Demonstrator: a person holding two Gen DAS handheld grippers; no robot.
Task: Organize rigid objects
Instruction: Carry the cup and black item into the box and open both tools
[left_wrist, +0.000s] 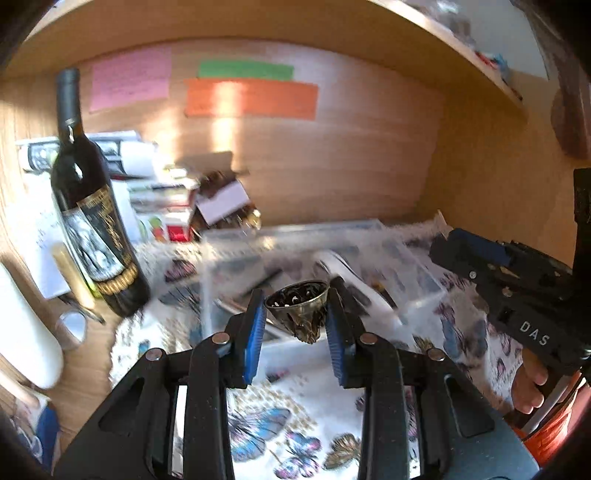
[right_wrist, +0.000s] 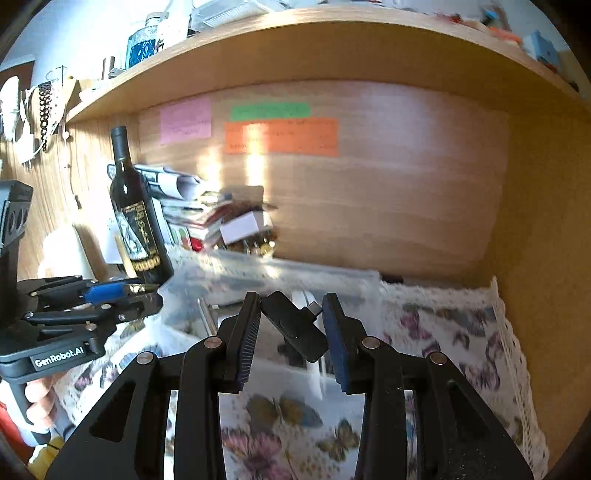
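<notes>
Right now my left gripper (left_wrist: 295, 325) pinches a small metal cup (left_wrist: 300, 309) between its pads, while my right gripper (right_wrist: 291, 328) clamps a black adapter (right_wrist: 295, 325). Just beyond both sits a clear plastic box (left_wrist: 280, 243); farther left, a wine bottle (left_wrist: 88, 206).

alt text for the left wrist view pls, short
The left gripper has its jaws closed on a small ornate metal cup, held above a clear plastic bin on a butterfly-print cloth. A dark wine bottle stands at left; the right gripper shows at the right edge.
</notes>
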